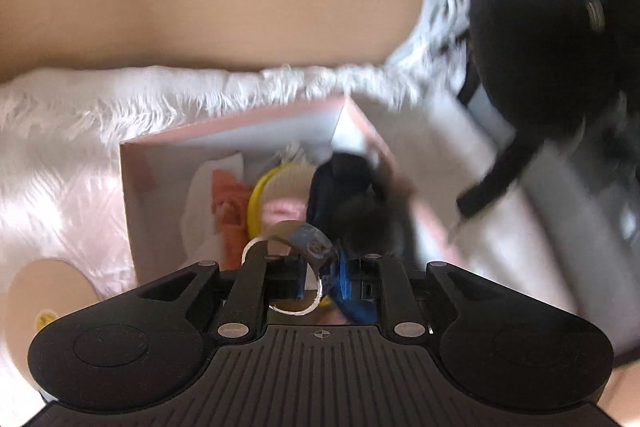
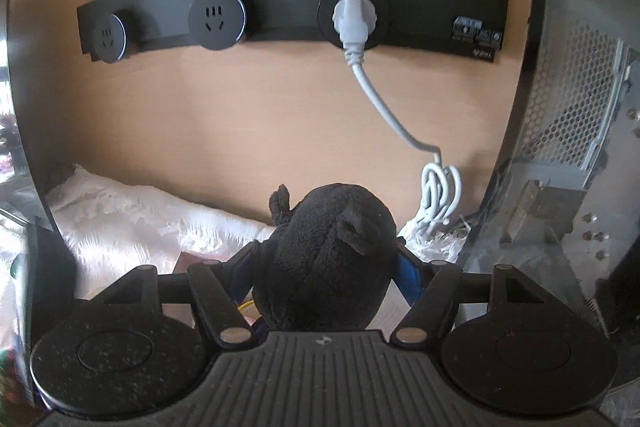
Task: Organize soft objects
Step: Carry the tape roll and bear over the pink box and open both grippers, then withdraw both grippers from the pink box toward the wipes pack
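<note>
Right wrist view: right gripper [image 2: 326, 283] clamps a black plush toy [image 2: 332, 251] between its jaws. Left gripper [image 1: 316, 267], jaws narrow, with a clear strip [image 1: 296, 235] looped between them, points into a pink box [image 1: 236, 135] of soft items beyond.

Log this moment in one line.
right gripper: shut on black plush toy | left gripper: over pink box, small grey-blue item between fingers

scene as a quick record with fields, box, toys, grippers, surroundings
box: pink box, open, on white fur rug
in box: orange cloth, yellow-rimmed toy, dark blue toy
right gripper: shut on black plush
left gripper: over box, tape loop stuck on it
behind: socket strip, white plug
</note>
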Demonstrator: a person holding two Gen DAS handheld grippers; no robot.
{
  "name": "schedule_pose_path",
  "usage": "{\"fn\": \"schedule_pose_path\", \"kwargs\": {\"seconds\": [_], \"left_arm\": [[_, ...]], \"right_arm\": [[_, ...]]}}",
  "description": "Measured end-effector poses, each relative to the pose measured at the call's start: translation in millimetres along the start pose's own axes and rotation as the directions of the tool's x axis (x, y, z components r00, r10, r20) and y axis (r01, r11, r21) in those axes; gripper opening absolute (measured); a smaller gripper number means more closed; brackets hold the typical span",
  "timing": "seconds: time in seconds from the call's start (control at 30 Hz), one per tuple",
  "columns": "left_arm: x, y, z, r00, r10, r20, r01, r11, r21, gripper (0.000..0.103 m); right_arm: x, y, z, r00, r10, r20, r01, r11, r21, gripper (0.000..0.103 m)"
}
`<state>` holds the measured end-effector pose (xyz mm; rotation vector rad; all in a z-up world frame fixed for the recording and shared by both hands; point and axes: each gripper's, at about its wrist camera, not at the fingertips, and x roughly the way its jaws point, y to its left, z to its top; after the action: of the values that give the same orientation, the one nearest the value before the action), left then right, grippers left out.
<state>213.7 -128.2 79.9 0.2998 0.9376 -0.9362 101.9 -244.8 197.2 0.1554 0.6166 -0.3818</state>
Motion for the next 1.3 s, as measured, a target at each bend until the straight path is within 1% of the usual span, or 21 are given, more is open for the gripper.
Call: {"fn": "schedule_pose_path", "kwargs": {"seconds": [0.13, 0.2, 0.23, 0.3, 0.33, 0.4, 0.43, 0.47, 0.53, 0.6, 0.67, 0.7, 0.73, 0.77, 0.83, 0.87, 0.9, 1.0, 1.07, 1.2, 1.3], "left_arm": [[-8, -3, -1, 1.0, -0.024, -0.018, 0.025, 0.998, 0.062, 0.019], [-19, 0, 0, 1.0, -0.02, 0.003, 0.02, 0.997, 0.077, 0.019], [-26, 5, 2, 0.998, -0.051, 0.024, 0.05, 0.998, 0.049, 0.019], [-35, 21, 6, 0.991, -0.127, 0.045, 0.129, 0.989, -0.069, 0.019], [-36, 30, 10, 0.988, -0.151, 0.046, 0.156, 0.976, -0.15, 0.019], [-35, 51, 12, 0.974, -0.218, 0.056, 0.224, 0.923, -0.312, 0.019], [-34, 57, 11, 0.972, -0.228, 0.059, 0.234, 0.907, -0.351, 0.019], [-35, 59, 11, 0.977, -0.206, 0.049, 0.21, 0.913, -0.351, 0.019], [-34, 49, 14, 0.991, -0.135, -0.004, 0.129, 0.954, -0.272, 0.019], [-30, 34, 13, 0.991, -0.13, -0.039, 0.122, 0.979, -0.162, 0.019], [-21, 14, 8, 0.988, -0.142, -0.053, 0.14, 0.99, -0.031, 0.02], [-13, 3, 4, 0.988, -0.133, -0.08, 0.136, 0.99, 0.03, 0.02], [-5, -5, 0, 0.987, -0.111, -0.116, 0.12, 0.99, 0.074, 0.023], [6, -11, -5, 0.985, -0.067, -0.157, 0.086, 0.989, 0.117, 0.024], [14, -14, -9, 0.985, 0.019, -0.172, 0.009, 0.987, 0.161, 0.024], [13, -11, -8, 0.986, 0.032, -0.164, -0.008, 0.989, 0.146, 0.025], [8, -4, -7, 0.987, 0.013, -0.159, 0.004, 0.994, 0.109, 0.025], [-14, 19, 1, 0.988, -0.094, -0.125, 0.091, 0.995, -0.033, 0.025], [-33, 29, 4, 0.989, -0.127, -0.076, 0.121, 0.989, -0.082, 0.025], [-73, 46, -6, 0.987, -0.151, 0.05, 0.156, 0.981, -0.119, 0.025], [-97, 64, -28, 0.988, -0.112, 0.111, 0.131, 0.974, -0.183, 0.025]], "right_arm": [[11, -1, -2, 1.0, 0.002, -0.025, -0.002, 1.0, 0.011, 0.07], [18, -1, -5, 0.999, 0.005, -0.044, -0.004, 1.0, 0.023, 0.07], [21, -1, -6, 0.998, 0.009, -0.056, -0.008, 1.0, 0.031, 0.07], [27, -2, -9, 0.997, 0.02, -0.074, -0.017, 0.999, 0.046, 0.07], [28, -3, -10, 0.997, 0.023, -0.079, -0.019, 0.998, 0.052, 0.07], [29, -4, -12, 0.996, 0.023, -0.084, -0.018, 0.998, 0.064, 0.07], [28, -5, -12, 0.996, 0.023, -0.083, -0.018, 0.997, 0.069, 0.07], [28, -7, -12, 0.997, 0.024, -0.079, -0.018, 0.997, 0.074, 0.07], [28, -8, -14, 0.997, 0.026, -0.077, -0.02, 0.997, 0.078, 0.07], [30, -9, -16, 0.996, 0.032, -0.084, -0.025, 0.996, 0.089, 0.07], [34, -10, -19, 0.995, 0.04, -0.092, -0.03, 0.994, 0.106, 0.07], [36, -11, -20, 0.994, 0.043, -0.096, -0.032, 0.993, 0.114, 0.07], [38, -12, -22, 0.994, 0.047, -0.102, -0.035, 0.992, 0.121, 0.07], [40, -12, -23, 0.993, 0.05, -0.108, -0.036, 0.991, 0.127, 0.07], [41, -14, -26, 0.992, 0.055, -0.11, -0.04, 0.99, 0.134, 0.07], [40, -16, -27, 0.993, 0.056, -0.107, -0.041, 0.99, 0.133, 0.07], [39, -17, -27, 0.993, 0.053, -0.103, -0.039, 0.99, 0.133, 0.07], [39, -18, -27, 0.993, 0.055, -0.101, -0.04, 0.989, 0.139, 0.07], [39, -16, -26, 0.992, 0.081, -0.1, -0.066, 0.987, 0.145, 0.07], [40, -7, -20, 0.98, 0.183, -0.081, -0.167, 0.971, 0.171, 0.07], [44, 4, -16, 0.962, 0.263, -0.08, -0.247, 0.954, 0.17, 0.076]]}}
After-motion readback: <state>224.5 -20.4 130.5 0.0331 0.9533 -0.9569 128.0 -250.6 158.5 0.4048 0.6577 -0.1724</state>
